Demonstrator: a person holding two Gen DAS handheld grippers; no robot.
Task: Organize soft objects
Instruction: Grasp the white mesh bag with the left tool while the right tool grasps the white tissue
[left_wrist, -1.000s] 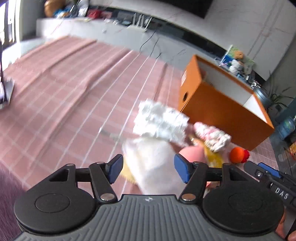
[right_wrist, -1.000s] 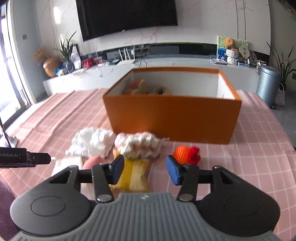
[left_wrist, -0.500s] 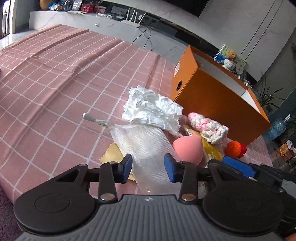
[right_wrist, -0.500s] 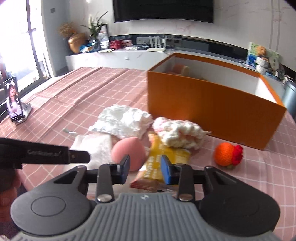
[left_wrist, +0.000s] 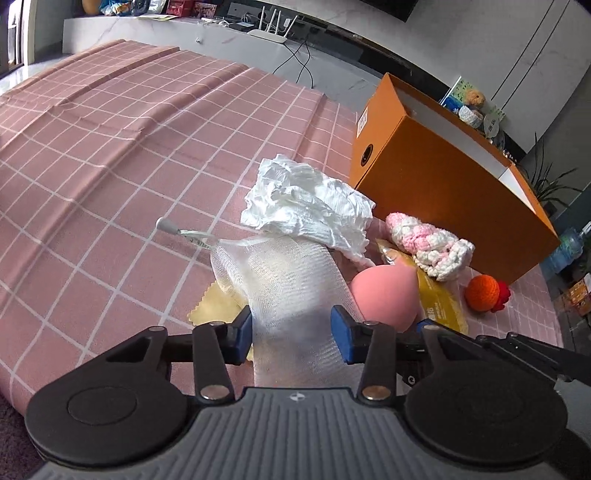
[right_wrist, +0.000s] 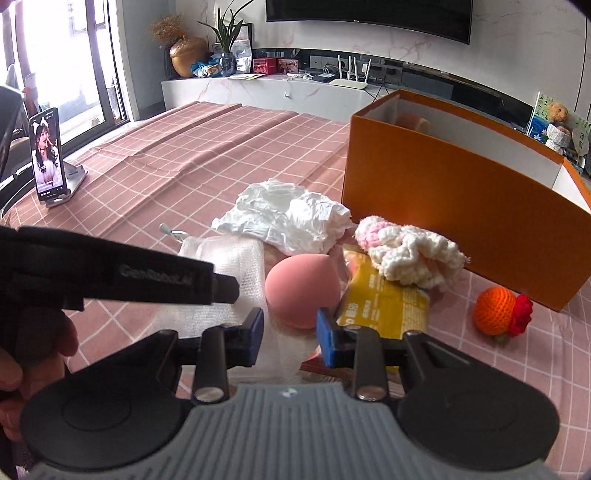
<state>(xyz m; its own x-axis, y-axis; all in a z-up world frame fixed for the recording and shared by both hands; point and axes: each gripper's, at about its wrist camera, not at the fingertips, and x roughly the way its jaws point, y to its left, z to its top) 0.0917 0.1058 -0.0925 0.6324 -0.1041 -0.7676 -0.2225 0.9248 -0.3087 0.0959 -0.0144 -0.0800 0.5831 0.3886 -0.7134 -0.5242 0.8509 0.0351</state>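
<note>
While the left gripper (left_wrist: 291, 334) points down over the white mesh pouch (left_wrist: 291, 291), its jaws are closing, and the blue pads (left_wrist: 341, 339) sit at either edge of the pouch; whether they already press the fabric cannot be told. The pouch lies flat on the pink checked tablecloth (left_wrist: 110, 158), partly over a yellow cloth (left_wrist: 218, 306), with its drawstring toggle (left_wrist: 166, 225) pointing away to the left.

Just beside it, the right gripper (right_wrist: 290, 338) hangs low, its jaws half closed around the near end of the pink sponge egg (right_wrist: 301, 291); whether the pads touch it cannot be told either. The egg rests between the pouch and a yellow packet (right_wrist: 384, 306). A crumpled white tissue (right_wrist: 284, 218) lies behind the egg, and a pink-and-white knitted piece (right_wrist: 410, 254) sits on the far end of the packet. An orange knitted ball (right_wrist: 495, 306) with a red tuft lies apart to the right. Behind all these stands the open orange box (right_wrist: 461, 206). A phone on a stand (right_wrist: 48, 158) is at the table's left edge.
</note>
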